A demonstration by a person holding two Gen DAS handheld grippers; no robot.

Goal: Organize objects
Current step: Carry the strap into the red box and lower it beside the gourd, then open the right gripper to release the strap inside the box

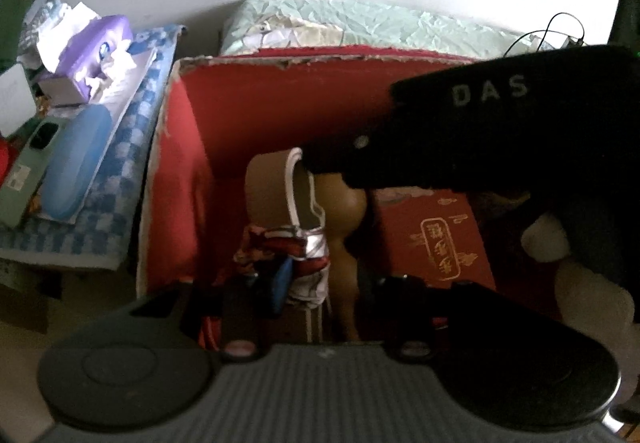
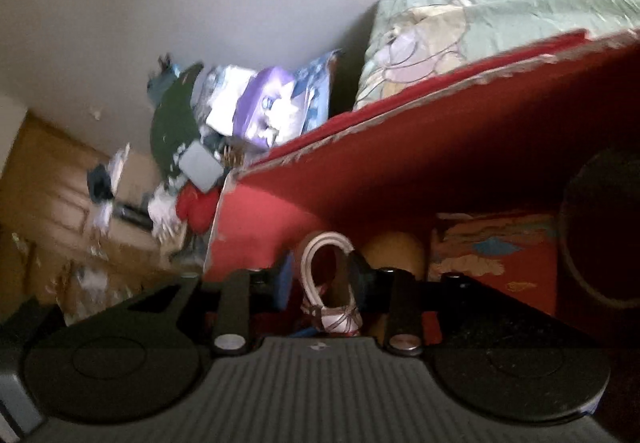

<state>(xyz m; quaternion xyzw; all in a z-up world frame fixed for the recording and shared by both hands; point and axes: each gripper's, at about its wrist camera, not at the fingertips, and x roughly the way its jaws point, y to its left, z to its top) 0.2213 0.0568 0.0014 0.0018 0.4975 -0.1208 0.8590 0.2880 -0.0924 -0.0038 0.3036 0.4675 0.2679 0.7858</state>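
Observation:
Inside an open red cardboard box (image 1: 240,103) stands a brown looped band with a white edge (image 1: 268,187), tied at its foot into a red-and-white wrapped bundle (image 1: 308,255). A brown gourd-shaped piece (image 1: 348,211) leans beside it. My left gripper (image 1: 330,283) is shut on the bundle, its blue pad (image 1: 280,283) pressed to it. My right gripper (image 1: 310,165) comes in from the right onto the loop's top. In the right wrist view the loop (image 2: 326,243) sits between the right gripper's (image 2: 322,269) open jaws. One finger (image 2: 360,267) touches the loop, and a thin gap shows at the other pad.
A red packet with gold characters (image 1: 440,243) lies in the box at right, with a white-gloved hand (image 1: 548,239) above it. Behind the box is a pale green pillow (image 1: 360,23). To the left, a blue checked cloth (image 1: 132,147) carries a blue case (image 1: 76,163), a purple pack (image 1: 96,47) and a green phone (image 1: 24,171).

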